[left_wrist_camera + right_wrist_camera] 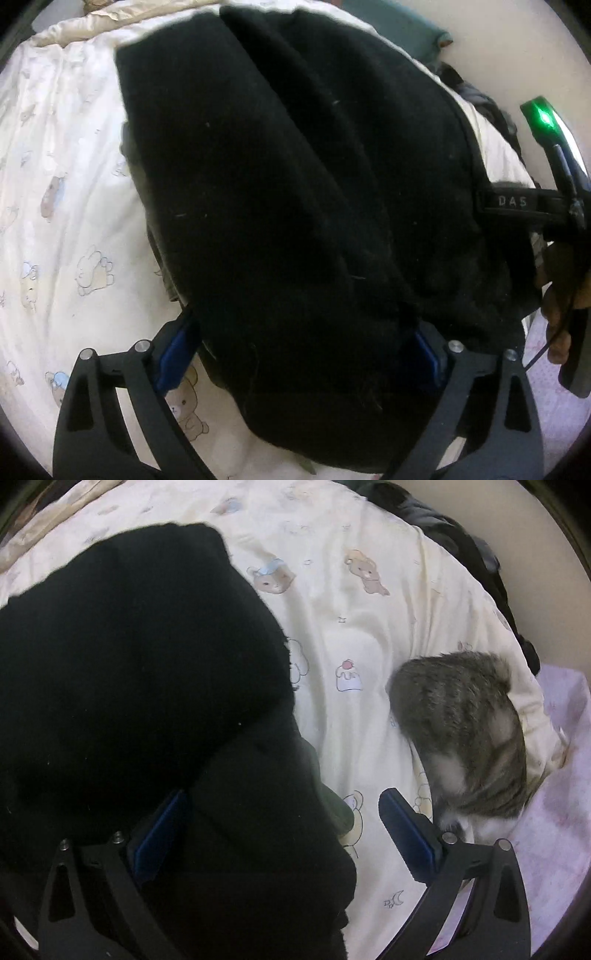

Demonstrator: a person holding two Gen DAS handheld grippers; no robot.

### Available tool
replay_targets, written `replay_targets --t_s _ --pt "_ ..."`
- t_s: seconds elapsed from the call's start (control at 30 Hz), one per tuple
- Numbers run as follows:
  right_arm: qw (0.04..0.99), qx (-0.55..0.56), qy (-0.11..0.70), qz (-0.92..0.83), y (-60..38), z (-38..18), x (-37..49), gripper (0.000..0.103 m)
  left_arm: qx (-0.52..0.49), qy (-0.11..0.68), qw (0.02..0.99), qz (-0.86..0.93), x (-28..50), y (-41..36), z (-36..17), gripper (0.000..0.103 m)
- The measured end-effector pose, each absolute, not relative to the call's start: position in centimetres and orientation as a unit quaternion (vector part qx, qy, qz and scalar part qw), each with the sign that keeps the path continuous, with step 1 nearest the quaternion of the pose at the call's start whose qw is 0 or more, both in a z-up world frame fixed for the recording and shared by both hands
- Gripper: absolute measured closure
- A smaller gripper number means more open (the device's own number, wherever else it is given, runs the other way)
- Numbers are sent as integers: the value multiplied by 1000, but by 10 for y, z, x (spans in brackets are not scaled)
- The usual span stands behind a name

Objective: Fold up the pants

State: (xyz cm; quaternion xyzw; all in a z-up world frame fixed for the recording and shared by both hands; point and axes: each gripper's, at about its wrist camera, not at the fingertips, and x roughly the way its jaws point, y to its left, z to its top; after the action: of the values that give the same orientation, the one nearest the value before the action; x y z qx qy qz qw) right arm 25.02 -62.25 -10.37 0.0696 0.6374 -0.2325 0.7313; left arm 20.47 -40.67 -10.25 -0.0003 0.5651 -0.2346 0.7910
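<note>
Black pants point(280, 177) lie folded in a long thick bundle on a cream bedsheet point(66, 206) printed with bears. My left gripper point(301, 350) points down over the near end of the bundle. Its blue pads point(173, 354) stand wide apart on either side of the cloth, which lies loose between them. In the right wrist view the pants point(129, 657) fill the left half. My right gripper point(282, 834) is open. Its left pad point(162, 834) rests against the black cloth, and its right pad point(402, 834) hangs free over the sheet point(362, 635).
A tabby cat point(461, 731) lies on the sheet just right of my right gripper. A pink cloth point(561, 812) covers the bed's right edge. Dark clothes point(450, 535) are piled at the far edge. A hand point(561, 295) holding the other gripper's handle, with a green light point(543, 118), shows at right.
</note>
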Motion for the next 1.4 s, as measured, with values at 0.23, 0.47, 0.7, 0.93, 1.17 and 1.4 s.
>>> replay_targets --t_s 0.23,0.47,0.7,0.93,1.17,1.4 --pt "823 51 524 -214 -588 2 223 0 -31 509 832 -216 161 -346 -32 9" --pt "899 166 394 -96 -493 72 153 0 -33 430 885 -174 121 -228 19 9" --pt "933 103 344 0 -355 83 73 0 -30 382 916 -119 57 -93 42 8" --pt "948 28 315 38 -267 37 5 0 -56 338 939 -32 -19 21 46 8" --pt "947 15 302 108 -212 5 -21 0 -78 326 942 36 -41 52 10 8" --pt "947 -8 309 87 -202 -10 -18 0 -54 327 943 19 -27 34 -12 0"
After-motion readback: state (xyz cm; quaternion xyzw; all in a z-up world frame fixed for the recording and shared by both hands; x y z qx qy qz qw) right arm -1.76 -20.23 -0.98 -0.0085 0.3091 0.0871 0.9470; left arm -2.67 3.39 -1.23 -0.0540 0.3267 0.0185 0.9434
